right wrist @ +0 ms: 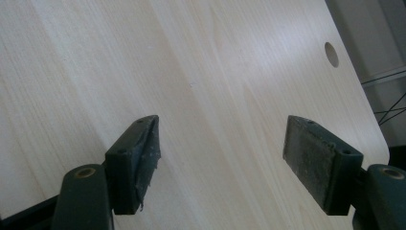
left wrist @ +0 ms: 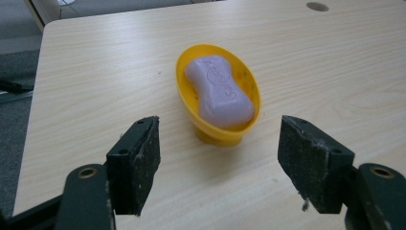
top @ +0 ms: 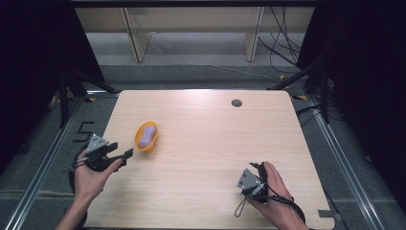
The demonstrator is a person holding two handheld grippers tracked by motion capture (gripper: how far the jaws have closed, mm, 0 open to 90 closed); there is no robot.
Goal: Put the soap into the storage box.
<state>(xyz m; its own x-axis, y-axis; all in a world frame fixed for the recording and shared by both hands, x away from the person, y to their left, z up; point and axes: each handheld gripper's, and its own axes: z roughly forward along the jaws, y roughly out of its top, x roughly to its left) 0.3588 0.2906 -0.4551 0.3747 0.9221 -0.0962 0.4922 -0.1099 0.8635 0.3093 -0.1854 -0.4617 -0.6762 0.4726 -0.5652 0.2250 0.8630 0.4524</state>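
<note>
Purple soap bar (left wrist: 219, 92) lying in a yellow dish (left wrist: 187, 93) on the left half of the table (top: 215, 143), long axis running near-to-far. Just right of and slightly beyond the left hand-held gripper (top: 125, 154), squarely ahead between its wide-open, empty jaws. Well apart from the right hand-held gripper (top: 253, 188), likewise spread wide and empty, near the table's right front.
</note>
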